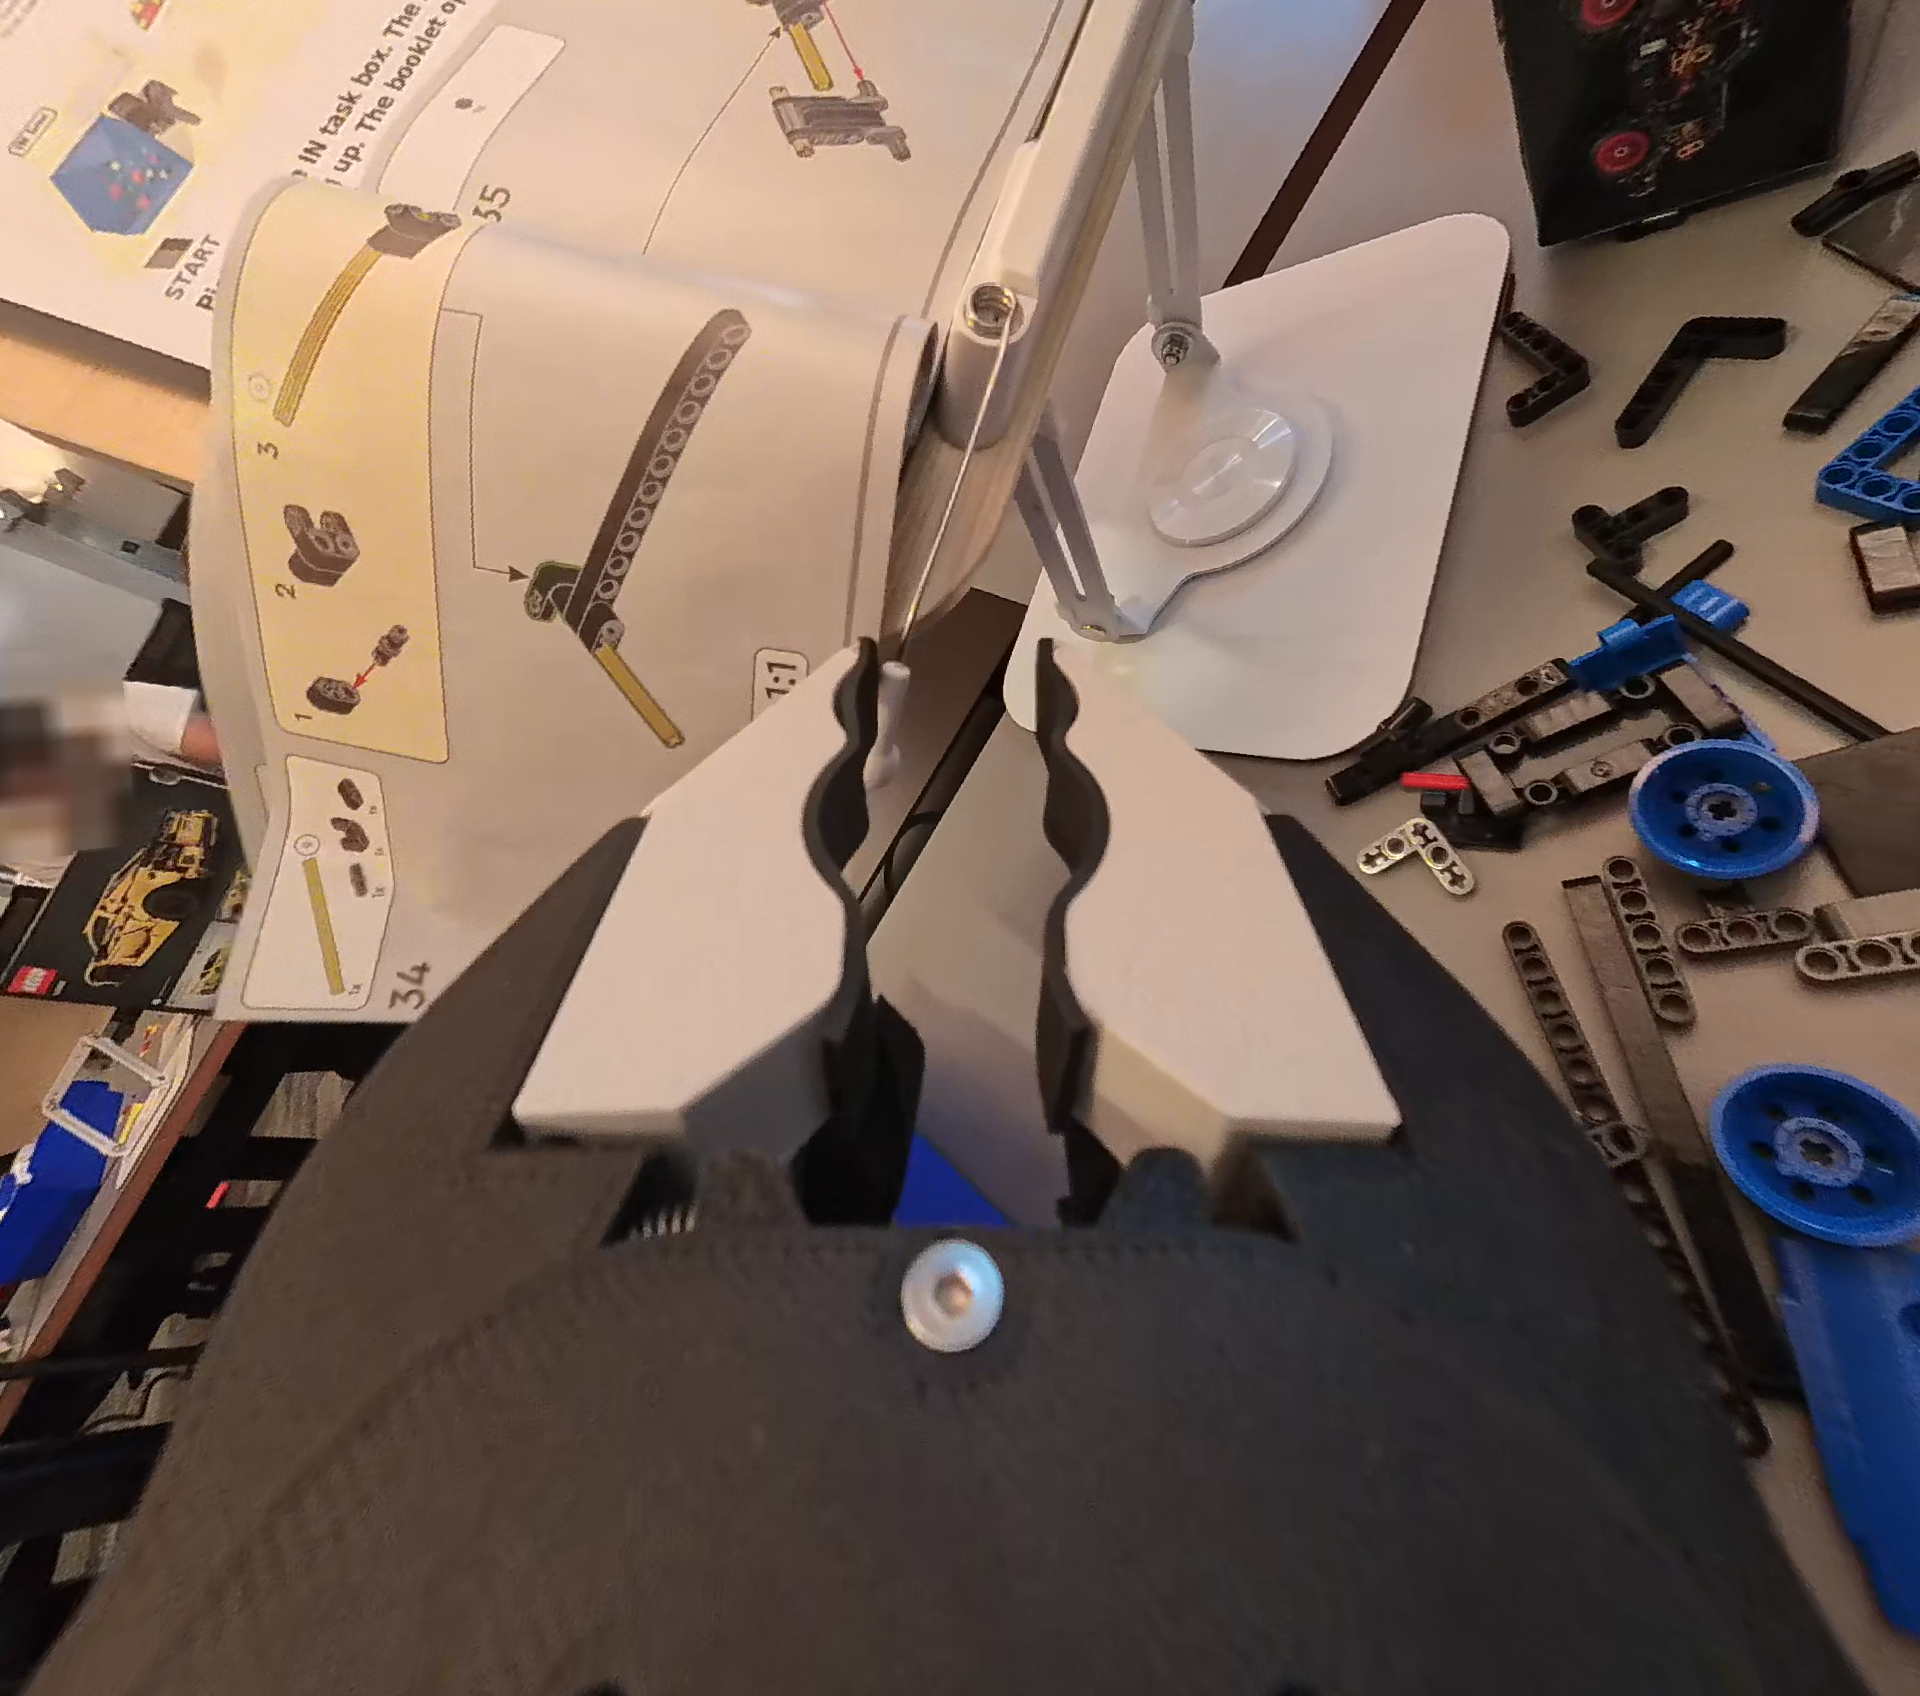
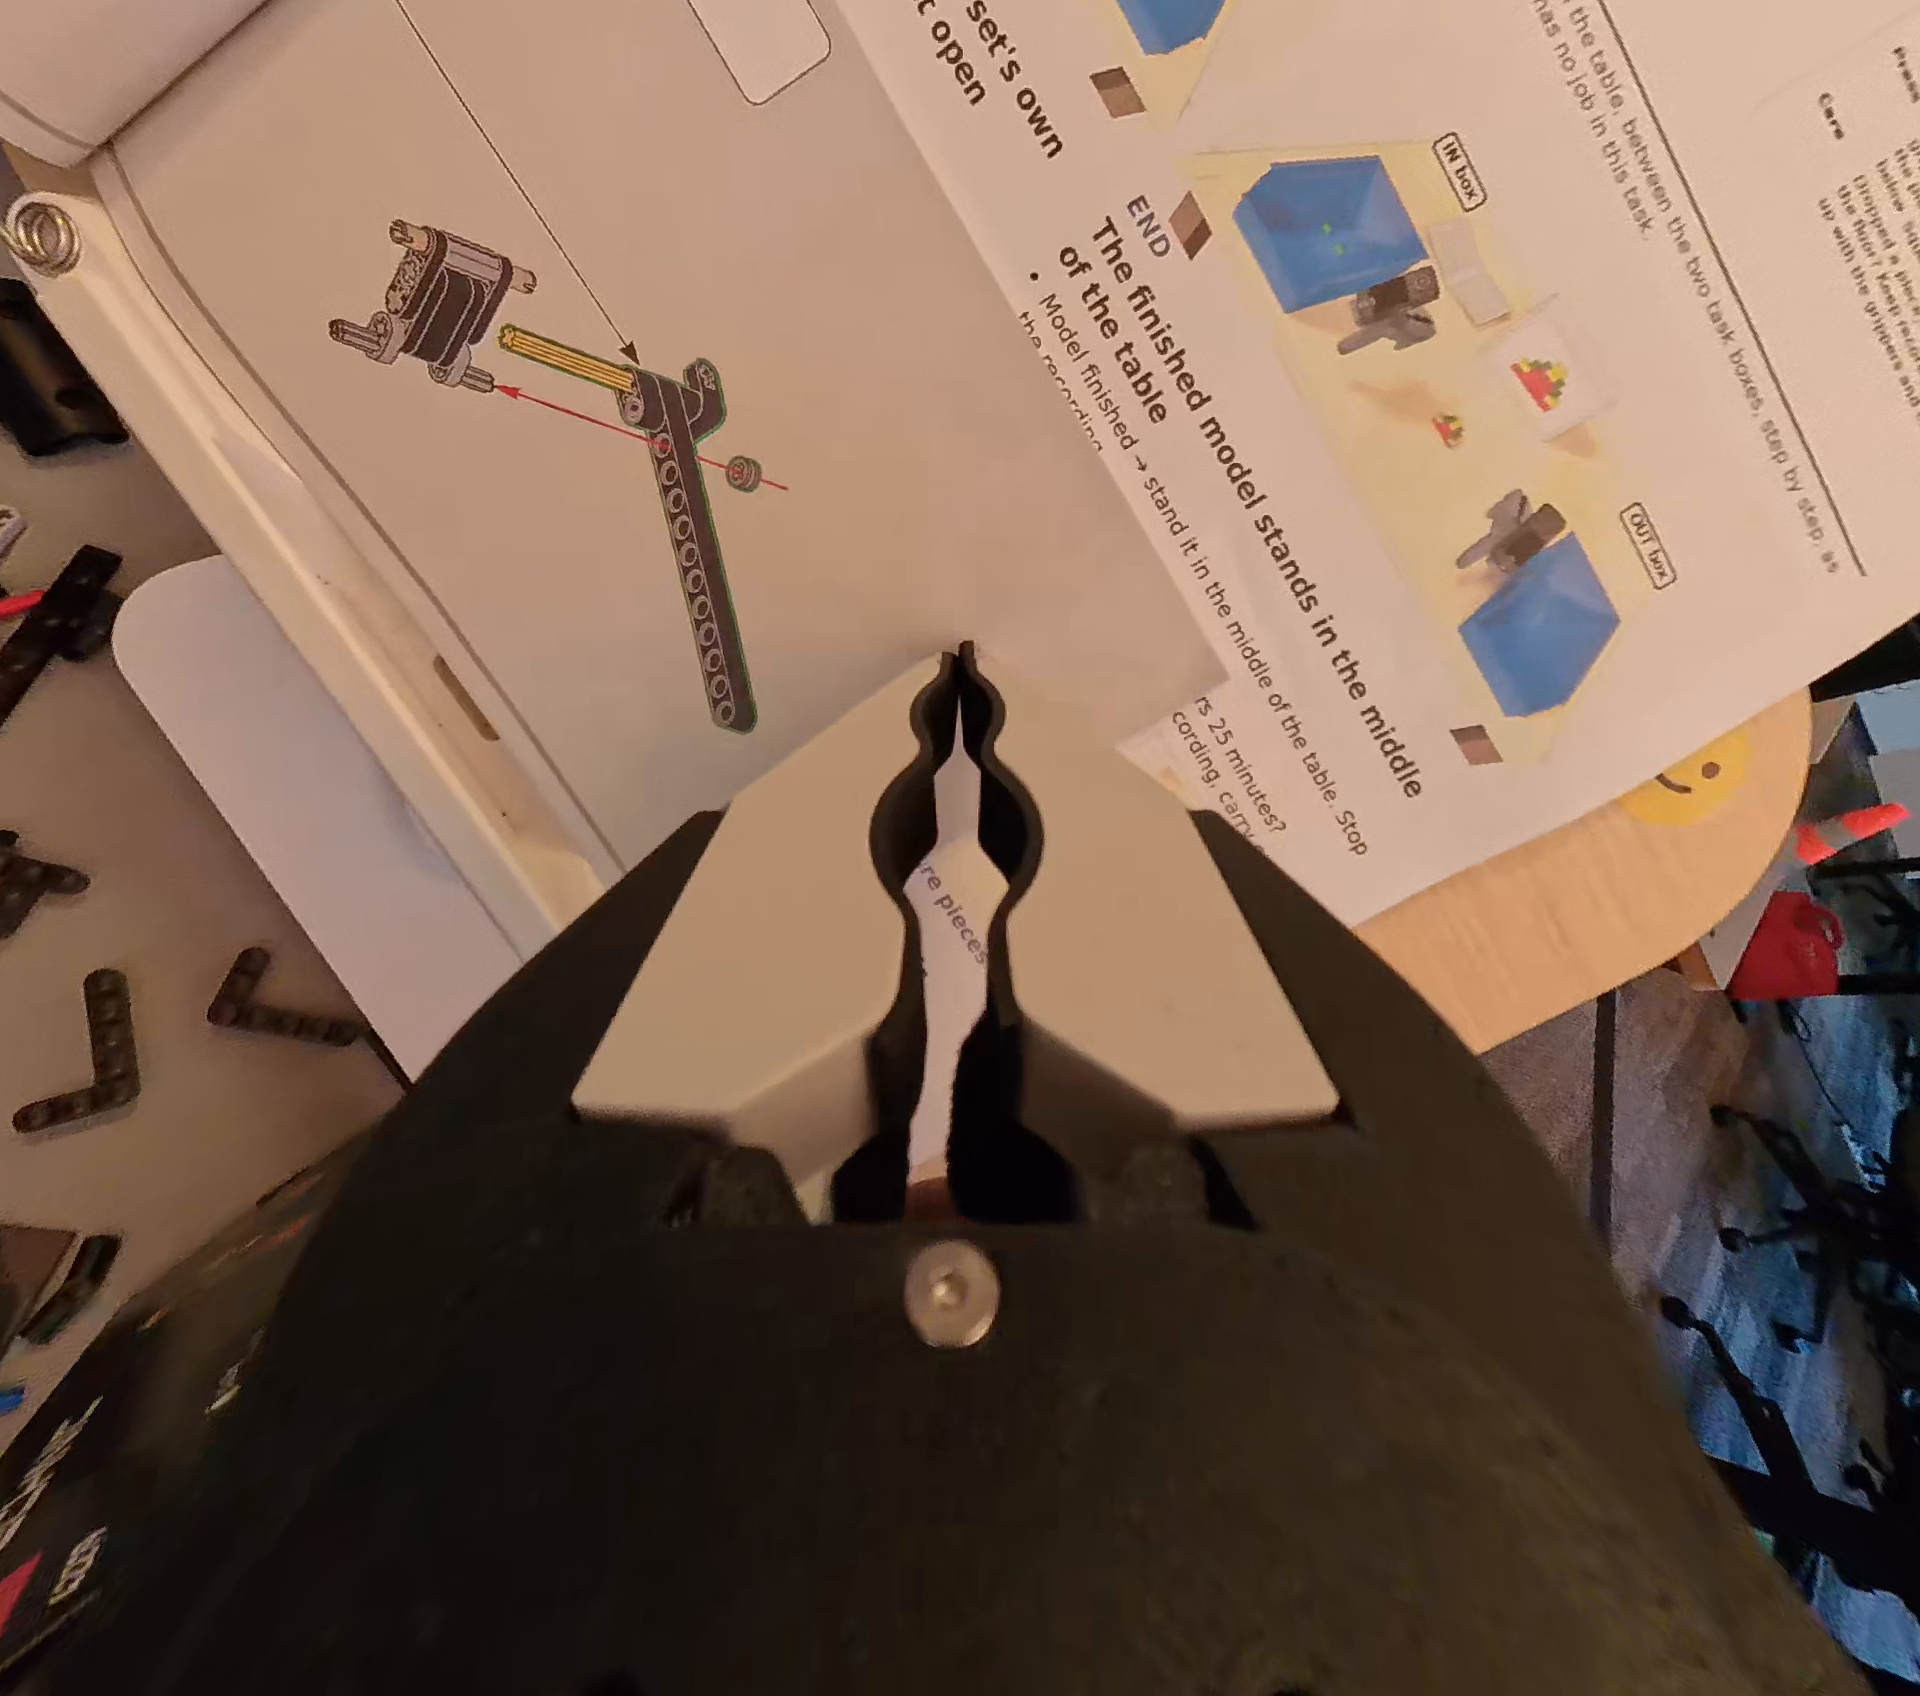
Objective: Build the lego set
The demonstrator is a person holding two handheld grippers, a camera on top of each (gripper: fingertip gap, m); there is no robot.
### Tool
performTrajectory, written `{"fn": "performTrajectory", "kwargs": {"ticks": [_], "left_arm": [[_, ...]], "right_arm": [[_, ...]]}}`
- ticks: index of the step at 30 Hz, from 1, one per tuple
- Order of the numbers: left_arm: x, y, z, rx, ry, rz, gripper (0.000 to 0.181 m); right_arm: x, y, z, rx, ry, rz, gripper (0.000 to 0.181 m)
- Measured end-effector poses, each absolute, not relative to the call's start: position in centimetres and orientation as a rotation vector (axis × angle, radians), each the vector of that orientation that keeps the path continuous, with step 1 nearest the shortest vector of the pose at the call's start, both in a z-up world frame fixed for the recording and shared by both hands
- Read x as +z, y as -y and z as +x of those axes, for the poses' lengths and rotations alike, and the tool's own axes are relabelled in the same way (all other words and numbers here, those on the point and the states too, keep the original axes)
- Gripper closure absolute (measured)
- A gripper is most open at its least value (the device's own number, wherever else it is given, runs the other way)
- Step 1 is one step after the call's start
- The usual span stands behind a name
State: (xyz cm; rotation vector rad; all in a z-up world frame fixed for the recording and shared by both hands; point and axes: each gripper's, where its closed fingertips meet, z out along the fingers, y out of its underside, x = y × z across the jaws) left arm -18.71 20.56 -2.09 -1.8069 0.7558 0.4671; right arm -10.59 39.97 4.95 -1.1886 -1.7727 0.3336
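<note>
The open instruction booklet (image 1: 623, 420) rests on a white stand (image 1: 1299, 503), with its left page curling up. My left gripper (image 1: 956, 659) is open right in front of the booklet's lower spine. The white tip of the stand's wire page clip (image 1: 888, 721) lies against the left pad, and nothing is gripped. In the right wrist view my right gripper (image 2: 958, 657) is shut, its tips meeting on the lower edge of the booklet's right page (image 2: 727, 192). A partly built black and blue assembly (image 1: 1558, 732) lies on the table to the right.
Two blue wheels (image 1: 1720, 805) (image 1: 1818, 1153), black beams (image 1: 1642, 950) and angle pieces (image 2: 94, 1064) are scattered on the grey table. The black set box (image 1: 1683, 5) stands at the back right. A printed sheet (image 2: 1455, 192) lies behind the booklet, above a wooden surface (image 2: 1610, 867). My right fingertips sit around 25 cm from my left ones.
</note>
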Motion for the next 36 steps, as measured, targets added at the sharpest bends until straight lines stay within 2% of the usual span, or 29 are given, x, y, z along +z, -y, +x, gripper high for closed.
{"fn": "performTrajectory", "kwargs": {"ticks": [2,4,5,8,10,12,18,29,30,31,32,36], "left_arm": [[-2.1,-20.5,-18.7,0.465,-0.756,-1.808,0.153],[-2.1,-20.5,-18.8,0.462,-0.757,-1.809,0.153],[-2.2,-20.5,-18.8,0.459,-0.758,-1.812,0.153],[-2.3,-20.5,-18.7,0.455,-0.761,-1.816,0.153],[-2.3,-20.5,-18.8,0.454,-0.762,-1.818,0.153],[-2.4,-20.5,-18.8,0.455,-0.762,-1.818,0.153],[-2.7,-20.6,-18.7,0.461,-0.768,-1.823,0.153],[-1.4,-20.1,-18.2,0.42,-0.756,-1.771,0.153],[-1.3,-20.1,-18.3,0.431,-0.755,-1.771,0.153],[-1.3,-20.2,-18.3,0.443,-0.751,-1.77,0.153],[-1.2,-20.2,-18.4,0.447,-0.75,-1.769,0.152],[-1.3,-20.3,-18.4,0.443,-0.744,-1.77,0.152]], "right_arm": [[5.6,-40.3,-10.6,0.316,1.743,-1.167,0.18],[6.5,-40.7,-10.7,0.327,1.685,-1.175,0.138],[6.7,-41.0,-10.7,0.326,1.67,-1.188,0.131],[6.3,-41.1,-10.8,0.342,1.682,-1.199,0.125],[6.1,-41.1,-10.9,0.338,1.69,-1.199,0.131],[6.0,-41.0,-10.9,0.334,1.696,-1.196,0.152],[5.4,-40.4,-11.2,0.345,1.729,-1.188,0.181],[6.2,-39.4,-10.4,0.4,1.715,-1.156,0.181],[6.9,-39.8,-10.5,0.392,1.674,-1.153,0.163],[7.3,-40.5,-10.4,0.383,1.64,-1.173,0.136],[7.4,-41.0,-10.4,0.375,1.63,-1.189,0.129],[6.5,-41.8,-10.5,0.352,1.67,-1.215,0.123]]}}
